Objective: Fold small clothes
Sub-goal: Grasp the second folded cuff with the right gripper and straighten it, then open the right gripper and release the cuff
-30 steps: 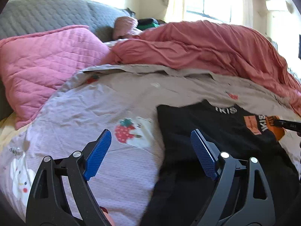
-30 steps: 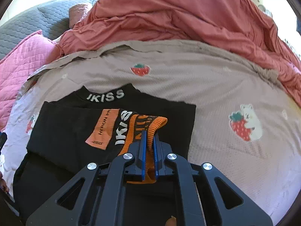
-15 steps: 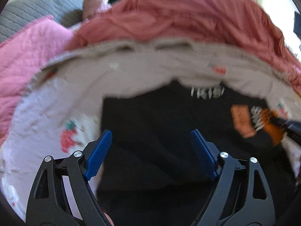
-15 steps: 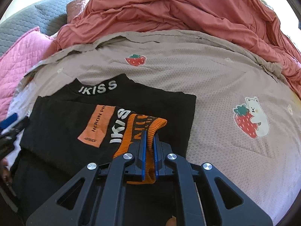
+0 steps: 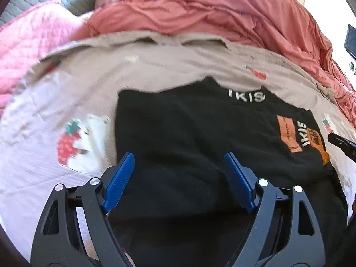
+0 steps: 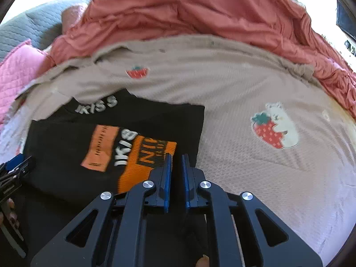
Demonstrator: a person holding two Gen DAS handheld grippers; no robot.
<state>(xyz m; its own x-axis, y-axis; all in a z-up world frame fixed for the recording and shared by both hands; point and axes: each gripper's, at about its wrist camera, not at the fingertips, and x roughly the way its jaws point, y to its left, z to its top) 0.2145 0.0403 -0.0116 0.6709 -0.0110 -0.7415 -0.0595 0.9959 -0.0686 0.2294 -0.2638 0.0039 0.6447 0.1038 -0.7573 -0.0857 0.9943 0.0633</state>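
A black top (image 5: 189,133) with white lettering and an orange patch lies partly folded on the bed; it also shows in the right wrist view (image 6: 66,138). An orange ribbed cuff (image 6: 146,158) lies flat on it. My left gripper (image 5: 179,166) is open wide above the garment's left part, holding nothing. My right gripper (image 6: 175,162) is slightly open with a narrow gap, just right of the orange cuff, and nothing is between its pads. The right gripper's tip shows at the right edge of the left wrist view (image 5: 340,142).
The bed has a pale sheet (image 6: 267,89) printed with strawberries and bears. A rumpled red duvet (image 5: 211,15) lies behind the garment. A pink quilted pillow (image 5: 29,42) sits at the back left against a grey headboard (image 6: 33,29).
My right gripper has let go of the orange cuff, which now lies flat on the garment. My left gripper has swung right, over the black garment, still open.
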